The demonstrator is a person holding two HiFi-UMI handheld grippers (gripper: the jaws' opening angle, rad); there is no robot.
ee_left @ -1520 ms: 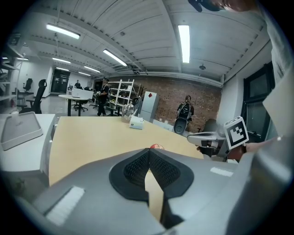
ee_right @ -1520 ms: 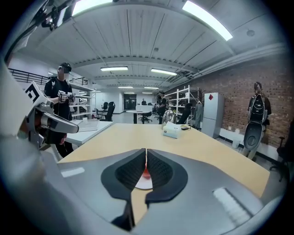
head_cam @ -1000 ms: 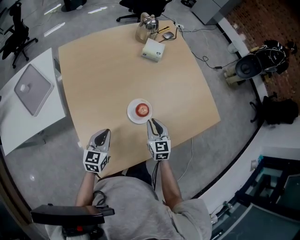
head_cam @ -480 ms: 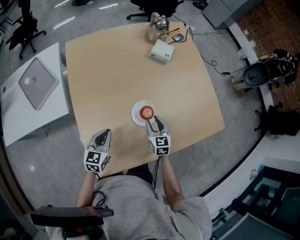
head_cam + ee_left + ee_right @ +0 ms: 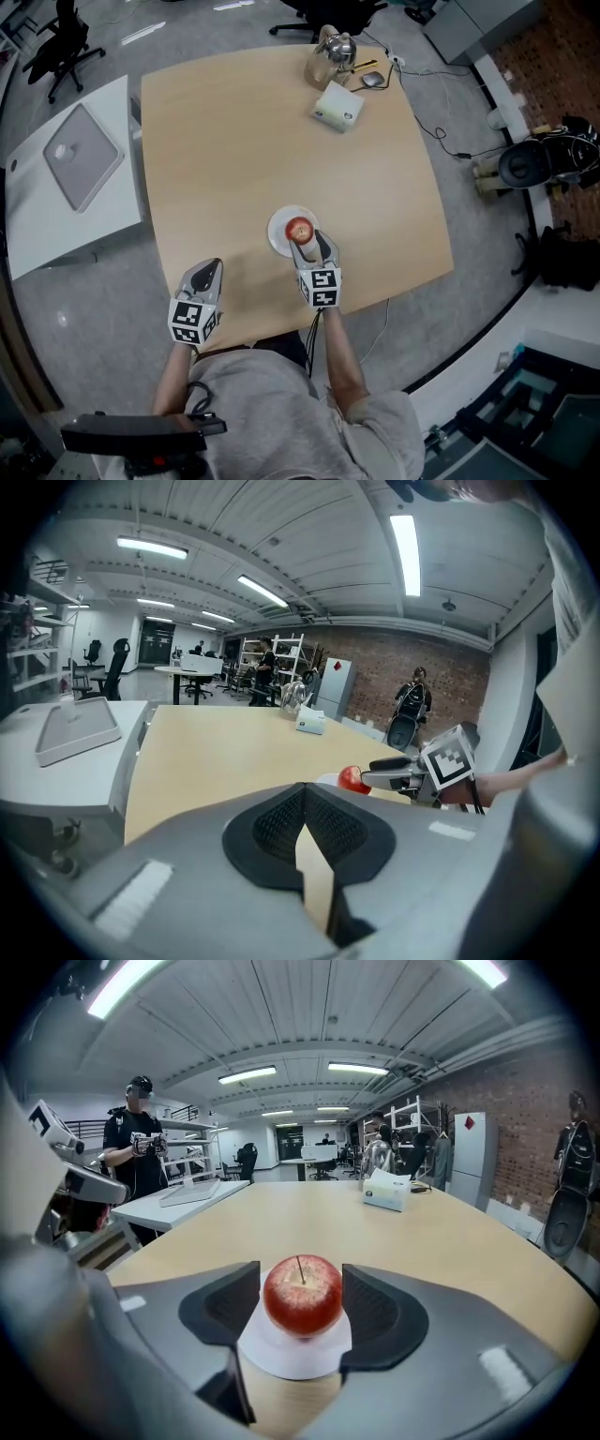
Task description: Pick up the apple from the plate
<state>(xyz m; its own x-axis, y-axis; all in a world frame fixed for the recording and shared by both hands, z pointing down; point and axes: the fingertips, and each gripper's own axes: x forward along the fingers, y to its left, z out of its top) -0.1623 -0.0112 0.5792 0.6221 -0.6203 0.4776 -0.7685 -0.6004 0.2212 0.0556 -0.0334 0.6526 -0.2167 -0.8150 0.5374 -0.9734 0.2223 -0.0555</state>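
Note:
A red apple stands stem up on a small white plate near the front of the tan table. My right gripper has reached the plate; its jaws are opening, with the apple between the two dark pads and narrow gaps on either side. My left gripper hovers at the table's front edge, left of the plate, shut and holding nothing. From the left gripper view the apple shows at the right gripper's tips.
A white box and a glass jug stand at the table's far end, with small items and cables beside them. A white side table with a grey laptop is at the left. Office chairs and bags ring the room.
My right gripper has moved forward and down to the plate, and its jaws have spread round the apple. The left gripper has stayed in place.

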